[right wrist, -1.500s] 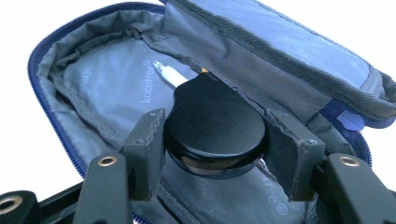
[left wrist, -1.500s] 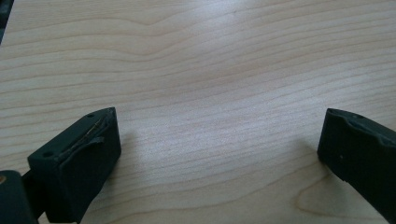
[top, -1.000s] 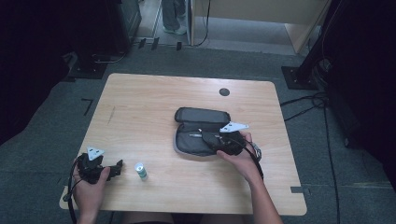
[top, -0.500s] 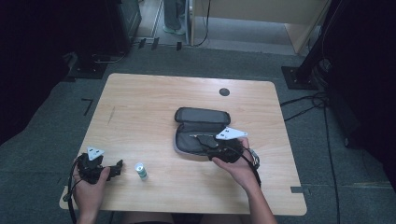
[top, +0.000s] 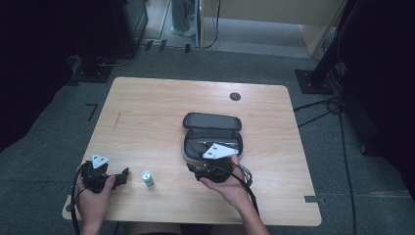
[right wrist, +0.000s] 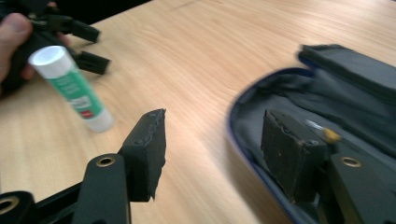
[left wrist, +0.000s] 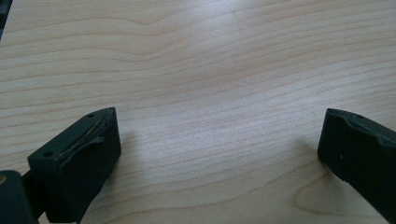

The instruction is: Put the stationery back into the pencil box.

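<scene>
Table [top: 161,112]: light wood top with rounded corners, standing on grey carpet. A small dark round cap [top: 235,96] sits in the top near the far edge.

Pencil case [top: 212,133]: dark fabric, zipped open and lying flat right of the table's centre, lid half toward the far side. A pen with a yellowish end [right wrist: 327,134] lies inside, seen in the right gripper view. The near rim of the case is edged in blue.

Right gripper [top: 203,172]: held in the person's right hand [top: 229,185] at the near edge of the case, grey three-cornered plate on top, cable trailing toward the person. In the right gripper view [right wrist: 215,149] its jaws are parted with nothing between them; one jaw stands over bare wood, the other over the case's near rim. The jaws have just been closing and grasp nothing.

Left gripper [top: 122,175]: held in the person's left hand [top: 93,196] at the near left corner of the table, low over the wood. In the left gripper view [left wrist: 217,149] the jaws stand wide apart, released, with bare table between them.

Glue stick [top: 147,179]: white cap, green label, lying on the table between the two grippers, just beside the left gripper's jaws and apart from the right gripper. In the right gripper view [right wrist: 74,91] it lies tilted, touched by neither gripper.
</scene>
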